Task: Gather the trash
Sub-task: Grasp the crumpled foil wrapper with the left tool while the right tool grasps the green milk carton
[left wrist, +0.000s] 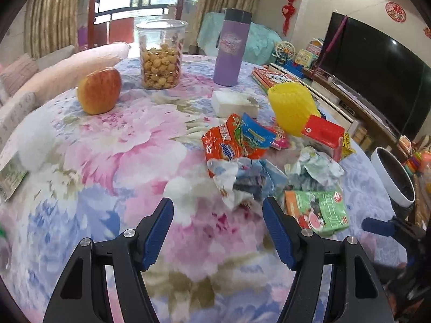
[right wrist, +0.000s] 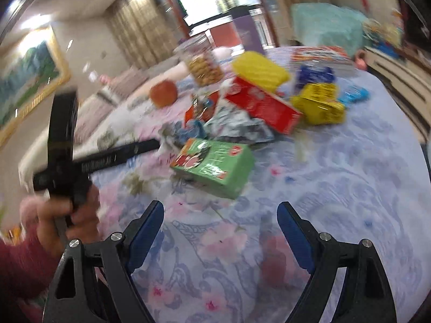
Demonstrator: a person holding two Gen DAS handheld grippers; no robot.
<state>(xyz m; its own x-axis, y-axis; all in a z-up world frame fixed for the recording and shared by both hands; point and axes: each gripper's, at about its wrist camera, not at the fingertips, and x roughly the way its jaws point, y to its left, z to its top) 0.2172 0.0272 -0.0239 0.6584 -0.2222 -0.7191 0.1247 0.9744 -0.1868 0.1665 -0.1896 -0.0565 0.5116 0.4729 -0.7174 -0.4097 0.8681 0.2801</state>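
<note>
A pile of trash lies on the floral tablecloth (left wrist: 113, 148): an orange snack wrapper (left wrist: 229, 145), crumpled blue-white wrappers (left wrist: 242, 177), a crumpled pale wrapper (left wrist: 315, 167), a red carton (left wrist: 323, 134) and a green carton (left wrist: 317, 210). My left gripper (left wrist: 218, 207) is open and empty just short of the crumpled wrappers. In the blurred right wrist view my right gripper (right wrist: 221, 210) is open and empty, just short of the green carton (right wrist: 215, 167). The red carton (right wrist: 264, 105) and a yellow carton (right wrist: 320, 102) lie beyond. A white bin (left wrist: 393, 177) stands off the table's right edge.
An apple (left wrist: 99, 94), a clear jar of snacks (left wrist: 160, 53), a purple flask (left wrist: 231, 48), a tissue pack (left wrist: 234, 103) and a yellow ribbed cup (left wrist: 293, 107) stand on the table. A TV (left wrist: 377, 72) is at the right. The left gripper's handle and hand (right wrist: 64, 161) show at the left.
</note>
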